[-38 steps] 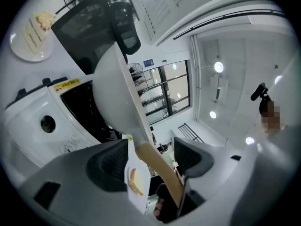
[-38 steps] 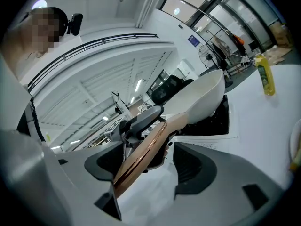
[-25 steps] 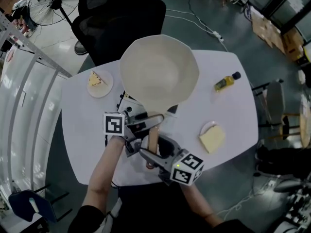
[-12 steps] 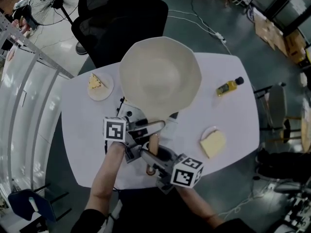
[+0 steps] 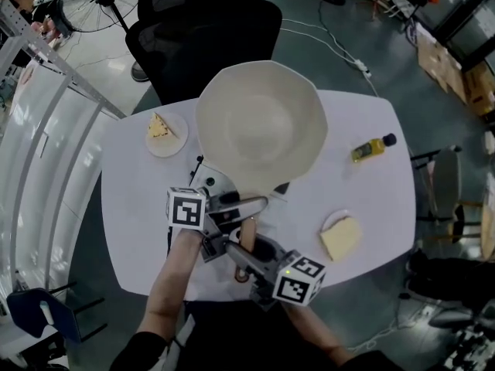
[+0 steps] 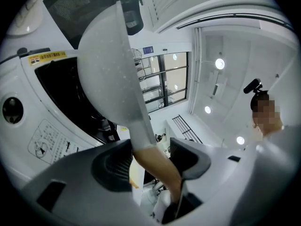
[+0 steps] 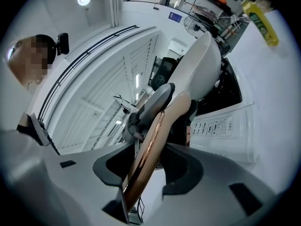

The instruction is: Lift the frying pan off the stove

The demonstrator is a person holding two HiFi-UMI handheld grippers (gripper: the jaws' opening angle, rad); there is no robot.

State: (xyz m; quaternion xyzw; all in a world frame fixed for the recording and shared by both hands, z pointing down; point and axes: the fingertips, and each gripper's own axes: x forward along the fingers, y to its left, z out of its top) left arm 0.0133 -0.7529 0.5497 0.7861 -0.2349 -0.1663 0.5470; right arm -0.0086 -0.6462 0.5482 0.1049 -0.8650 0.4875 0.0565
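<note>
- Frying pan [image 5: 259,122] lay with its long axis running straight away from the person. Its tan handle [image 5: 247,230] was at the near end and its wide cream bowl at the far end, open side up.
- Nearest the person, the right gripper [image 7: 149,166] gripped the handle close to its tip. Its jaws had just been closing and now pressed on the narrow sides.
- Just beyond it, the left gripper [image 6: 151,158] came in from the left and clamped the same handle closer to the bowl. Its jaws had also just been closing and stood wider apart.
- Below the bowl sat the white stove [image 5: 207,182]. The pan hung over it and hid most of it in the head view, and the pan's pale underside seemed clear of the black cooktop.
- The stove stood on a white table [image 5: 131,199].
- To the right of the handle, a plate [image 5: 328,207] held a pale yellow slab [image 5: 340,238].
- Farther off on the left, a small plate [image 5: 176,139] held a yellow wedge [image 5: 159,125].
- At the far right, a bottle [image 5: 372,148] of yellow liquid lay on its side.
- A black chair [image 5: 209,29] stood beyond the table.
</note>
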